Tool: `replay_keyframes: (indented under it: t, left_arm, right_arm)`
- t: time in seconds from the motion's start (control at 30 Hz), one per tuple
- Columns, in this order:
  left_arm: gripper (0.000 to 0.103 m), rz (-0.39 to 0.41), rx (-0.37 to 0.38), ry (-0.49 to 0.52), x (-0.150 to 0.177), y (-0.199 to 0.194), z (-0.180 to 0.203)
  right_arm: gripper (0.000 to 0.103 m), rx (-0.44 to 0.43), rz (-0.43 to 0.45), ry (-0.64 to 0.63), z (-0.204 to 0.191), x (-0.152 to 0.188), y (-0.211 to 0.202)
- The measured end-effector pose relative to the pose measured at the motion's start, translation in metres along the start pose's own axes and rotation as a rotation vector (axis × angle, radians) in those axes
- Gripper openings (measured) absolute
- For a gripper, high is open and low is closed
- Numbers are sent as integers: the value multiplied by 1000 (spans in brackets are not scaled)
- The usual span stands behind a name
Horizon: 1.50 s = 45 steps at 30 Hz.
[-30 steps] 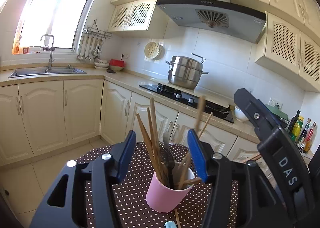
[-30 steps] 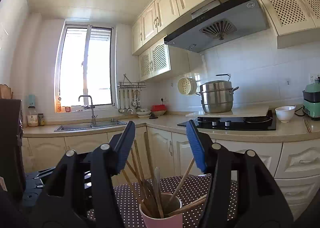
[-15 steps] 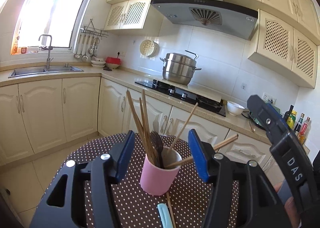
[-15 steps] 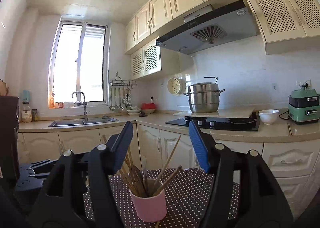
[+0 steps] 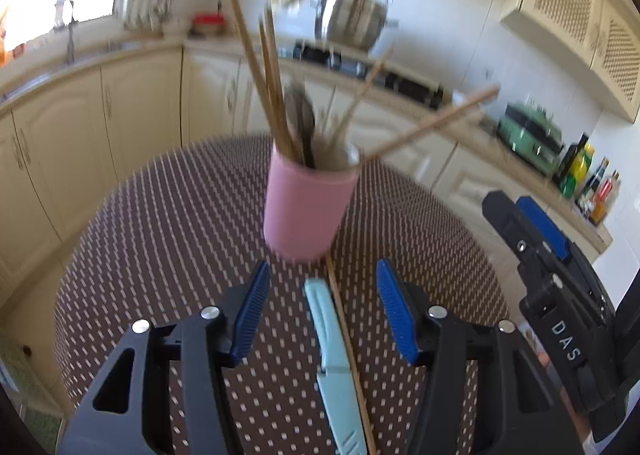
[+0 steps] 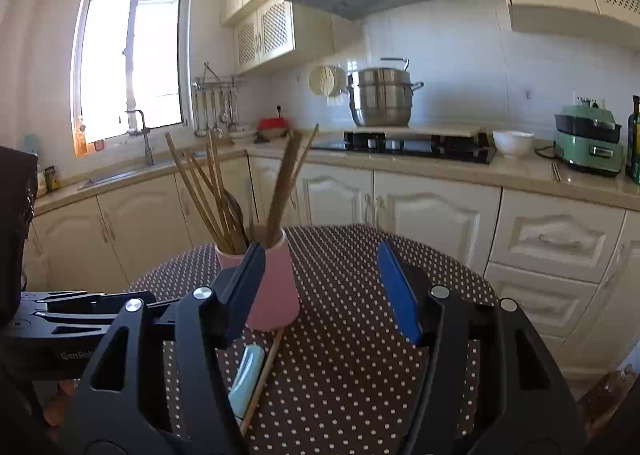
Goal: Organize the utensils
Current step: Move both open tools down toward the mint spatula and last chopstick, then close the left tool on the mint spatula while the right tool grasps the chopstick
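A pink cup stands on the dotted table, holding several wooden chopsticks and a dark spoon. In front of it lie a light blue utensil and a single chopstick, side by side. My left gripper is open and empty, above these two. My right gripper is open and empty; the cup sits behind its left finger, with the blue utensil and chopstick below. The right gripper also shows at the right of the left wrist view.
The round table has a brown white-dotted cloth. Behind are cream cabinets, a counter with a hob, a steel pot, a white bowl, a green cooker and bottles.
Both grippers have pulled back and tilted down from the cup. The blue utensil and the loose chopstick on the table now show between the left fingers. Both grippers stay open.
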State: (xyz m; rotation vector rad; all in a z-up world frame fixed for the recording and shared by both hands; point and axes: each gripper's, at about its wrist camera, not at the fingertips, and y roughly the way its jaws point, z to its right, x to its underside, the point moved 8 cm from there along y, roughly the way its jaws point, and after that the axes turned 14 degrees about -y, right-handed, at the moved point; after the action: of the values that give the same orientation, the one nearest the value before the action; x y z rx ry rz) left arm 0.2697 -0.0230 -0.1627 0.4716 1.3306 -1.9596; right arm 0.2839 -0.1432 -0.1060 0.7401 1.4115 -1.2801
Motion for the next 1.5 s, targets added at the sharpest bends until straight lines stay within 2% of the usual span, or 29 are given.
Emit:
replay_keyframes:
  t: [0.17,0.27,0.4,0.6,0.73,0.87,1.0,1.17,1.3,1.5]
  left_arm:
    - [55,-176,-52,0,34,41,-9]
    - [55,-227,-83,5,45,59,-14]
    - [55,-258,-125,21,54,75,-20]
    - [55,-231,-172,104,59,84,-14]
    - [55,-226,-170,111,57,89,-13]
    - [37,-221,-212,153,57,83,-20]
    - [32,-222,-226,172,58,77,-24]
    - [20,-212,-215,141,53,74,-30]
    - [20,-214,-178,94,51,70,-38]
    - [20,-190,-179,54,42,58,-58]
  right_arm:
    - [59,-40,-159,24,-2,40,22]
    - [59,-63,-224,33,-3,59,29]
    - [60,-79,-264,52,-3,73,32]
    - [61,-94,-288,74,-1,78,35]
    - [62,-101,-300,79,-2,79,38]
    - [62,-109,-318,77,-1,80,43]
    - [62,-128,-361,49,-9,82,52]
    - [62,-170,-494,9,-27,94,68]
    - [62,-214,-563,-29,-44,96,77]
    - [58,-281,-689,-83,-63,92,90]
